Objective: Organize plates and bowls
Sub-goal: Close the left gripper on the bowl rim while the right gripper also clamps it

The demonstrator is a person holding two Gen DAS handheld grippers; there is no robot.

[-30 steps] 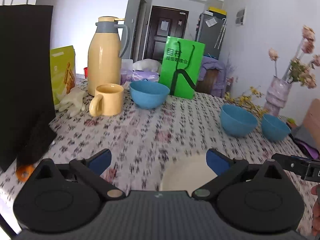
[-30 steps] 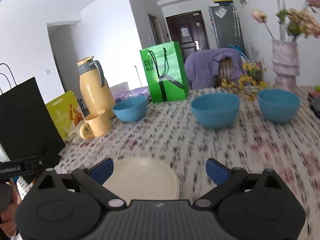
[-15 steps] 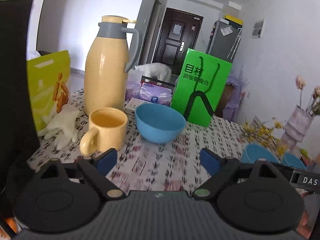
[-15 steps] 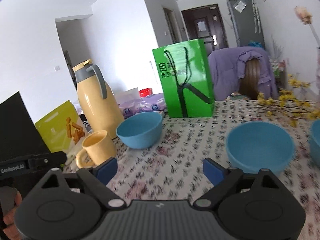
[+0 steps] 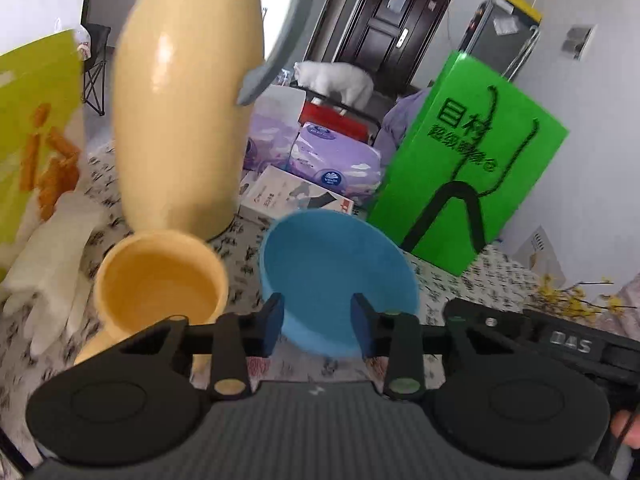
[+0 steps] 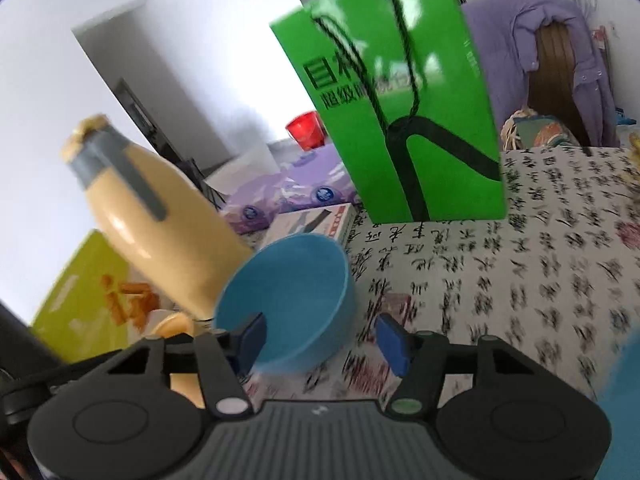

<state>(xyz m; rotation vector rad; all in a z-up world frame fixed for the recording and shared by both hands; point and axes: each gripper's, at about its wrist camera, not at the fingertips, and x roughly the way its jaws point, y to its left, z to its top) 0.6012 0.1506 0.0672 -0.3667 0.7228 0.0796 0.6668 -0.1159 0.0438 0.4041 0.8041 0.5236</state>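
A blue bowl (image 5: 338, 276) sits on the patterned desk (image 6: 540, 280), right of a yellow mug (image 5: 160, 288) and near a green bag (image 5: 468, 168). Both the left gripper (image 5: 318, 326) and the right gripper (image 6: 322, 338) are closing their jaws — neither yet grasping the bowl, whose near rim lies between them.

On the table (image 6: 560, 280) the bowl (image 5: 336, 276) sits just right of the mug (image 5: 160, 284), with the thermos jug (image 5: 188, 120) standing behind the mug. A flat box (image 5: 296, 198) lies behind the bowl, tissue packs (image 5: 336, 156) beyond it. The paper bag (image 5: 468, 168) stands behind and right of the bowl. A snack pouch (image 5: 36, 132) stands far left, gloves (image 5: 52, 248) lying before it.
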